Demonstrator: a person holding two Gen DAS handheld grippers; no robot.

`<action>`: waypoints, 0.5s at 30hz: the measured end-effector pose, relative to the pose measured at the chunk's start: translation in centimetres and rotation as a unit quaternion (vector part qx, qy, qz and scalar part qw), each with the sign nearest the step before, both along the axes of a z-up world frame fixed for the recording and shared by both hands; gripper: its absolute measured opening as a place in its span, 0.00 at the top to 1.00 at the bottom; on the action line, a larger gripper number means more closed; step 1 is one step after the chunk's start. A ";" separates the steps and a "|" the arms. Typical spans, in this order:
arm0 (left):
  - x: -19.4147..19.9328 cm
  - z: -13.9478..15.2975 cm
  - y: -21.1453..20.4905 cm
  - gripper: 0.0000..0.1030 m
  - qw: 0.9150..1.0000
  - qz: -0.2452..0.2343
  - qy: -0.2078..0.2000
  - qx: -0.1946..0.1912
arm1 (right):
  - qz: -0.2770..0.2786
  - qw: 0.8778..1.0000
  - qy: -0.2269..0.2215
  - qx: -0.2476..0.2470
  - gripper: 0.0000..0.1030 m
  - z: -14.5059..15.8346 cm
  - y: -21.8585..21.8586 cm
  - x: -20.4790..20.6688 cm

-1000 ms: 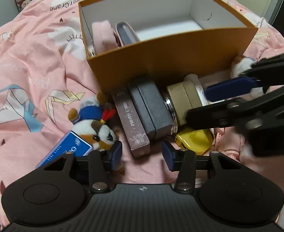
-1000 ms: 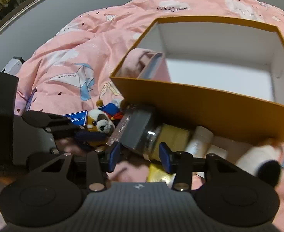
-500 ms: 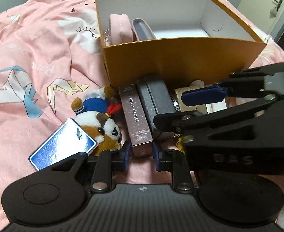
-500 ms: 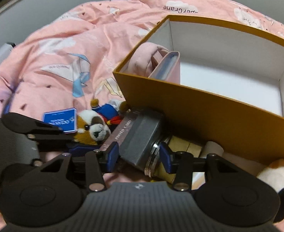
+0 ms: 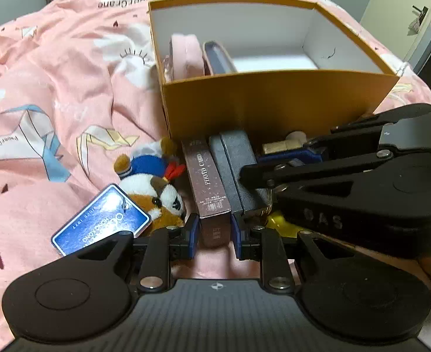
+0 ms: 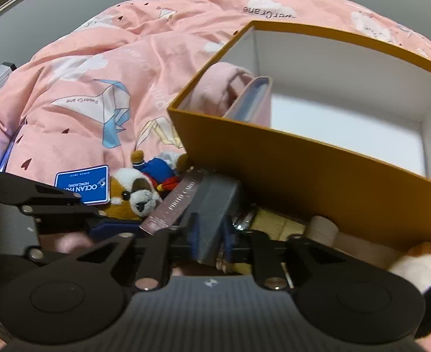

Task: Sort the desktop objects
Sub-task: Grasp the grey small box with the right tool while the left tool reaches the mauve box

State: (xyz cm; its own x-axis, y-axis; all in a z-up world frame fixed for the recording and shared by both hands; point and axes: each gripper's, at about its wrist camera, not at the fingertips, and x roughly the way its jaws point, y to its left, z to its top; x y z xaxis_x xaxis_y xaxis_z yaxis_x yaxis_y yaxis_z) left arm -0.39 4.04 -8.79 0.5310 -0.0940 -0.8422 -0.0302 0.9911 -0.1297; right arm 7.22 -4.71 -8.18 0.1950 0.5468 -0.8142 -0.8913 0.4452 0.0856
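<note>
Against the pink quilt (image 5: 54, 94) at far left lies a blue card (image 5: 102, 221), with a plush toy (image 5: 154, 187) just right of it, neither touched. Next comes the brown photo-card box (image 5: 208, 187): a second ago the left gripper (image 5: 214, 231) stood well open short of it, and its fingers have since narrowed until the blue pads bracket the box's near end, seemingly touching both sides. Beside it the grey box (image 5: 236, 167) has gone the same way; the right gripper (image 6: 211, 239), which was open and hovering half a second back, now has its fingers pinched on that box's near end. Both boxes lie on the quilt, tight against the front wall of the orange box (image 5: 274, 99), which holds only two pink cases at its left end. Judging by this, both grasps look made, and lifting the boxes over the wall is likely next. Further right, a jar and a yellow item sit mostly hidden.
</note>
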 end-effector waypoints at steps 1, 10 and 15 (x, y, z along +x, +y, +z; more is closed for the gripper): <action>-0.1 0.2 0.1 0.75 1.000 0.001 -0.006 0.000 | -0.001 1.000 0.001 0.001 0.94 0.1 -0.2 0.0; -3.0 3.9 0.5 0.76 0.999 0.009 -0.035 -0.011 | -0.025 0.999 0.018 0.025 0.77 0.8 -2.6 0.6; -4.7 5.4 0.8 0.76 0.999 0.009 -0.020 -0.025 | -0.012 0.999 0.011 0.032 0.63 1.1 -2.8 -0.1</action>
State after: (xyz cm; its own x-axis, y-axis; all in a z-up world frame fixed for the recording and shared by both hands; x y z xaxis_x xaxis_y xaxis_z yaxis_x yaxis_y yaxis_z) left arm -5.10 4.80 -3.41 0.5663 -0.1264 -0.8144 -0.0414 0.9826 -0.1812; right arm 7.17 -7.48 -7.07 0.1906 0.5939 -0.7816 -0.8778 0.4596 0.1352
